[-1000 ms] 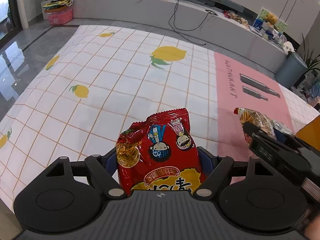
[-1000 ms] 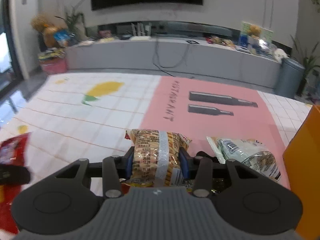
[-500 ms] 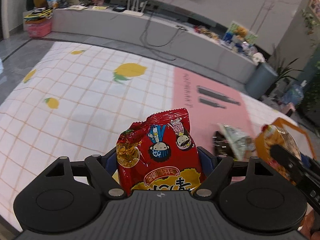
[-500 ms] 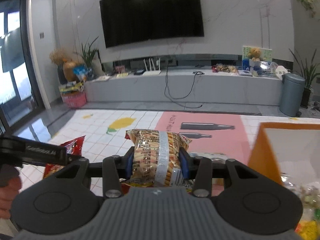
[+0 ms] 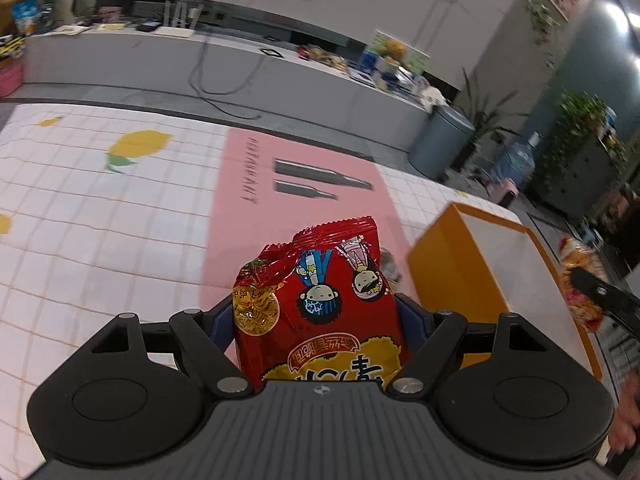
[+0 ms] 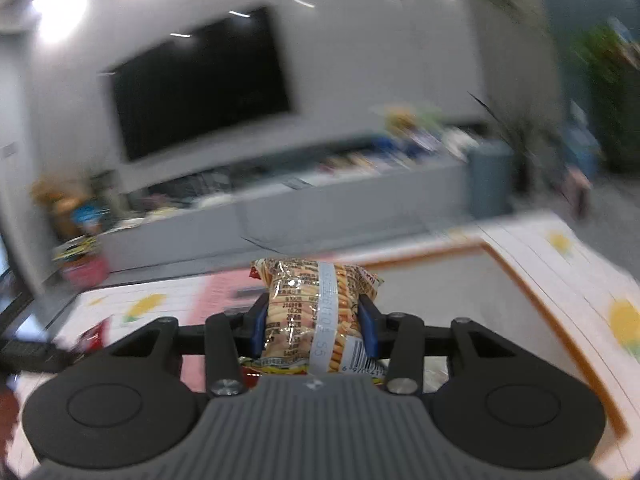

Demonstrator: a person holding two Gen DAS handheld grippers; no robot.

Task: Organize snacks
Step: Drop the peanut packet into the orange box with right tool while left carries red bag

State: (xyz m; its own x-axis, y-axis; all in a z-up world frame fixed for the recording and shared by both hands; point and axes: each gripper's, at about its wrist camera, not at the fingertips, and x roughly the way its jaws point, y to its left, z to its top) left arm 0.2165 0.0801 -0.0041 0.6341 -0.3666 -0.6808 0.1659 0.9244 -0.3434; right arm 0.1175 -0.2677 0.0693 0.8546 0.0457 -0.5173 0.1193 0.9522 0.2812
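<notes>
My left gripper (image 5: pixel 314 312) is shut on a red snack bag (image 5: pixel 316 304) printed with cartoon figures, held above the tablecloth just left of the orange box (image 5: pixel 456 276). My right gripper (image 6: pixel 316 320) is shut on a clear yellow-orange snack pack (image 6: pixel 312 308) with a white strip, and it hangs over the orange box (image 6: pixel 552 316), whose pale inside (image 6: pixel 448 292) shows behind it. In the left wrist view the yellow-orange snack pack (image 5: pixel 580 276) and a dark finger (image 5: pixel 604 294) of the right gripper show at the right edge, over the box. The right wrist view is blurred.
A white grid tablecloth with lemons (image 5: pixel 136 148) and a pink panel (image 5: pixel 296 200) covers the table. Another packet (image 5: pixel 390 264) peeks out behind the red bag. A grey counter (image 5: pixel 240 76), a bin (image 5: pixel 440 144) and plants stand beyond the table. A hand (image 5: pixel 624 416) shows at the lower right.
Both grippers have swung right with their snacks. The orange box has come into both views, and the right gripper has risen from beside the loose packets to above the box.
</notes>
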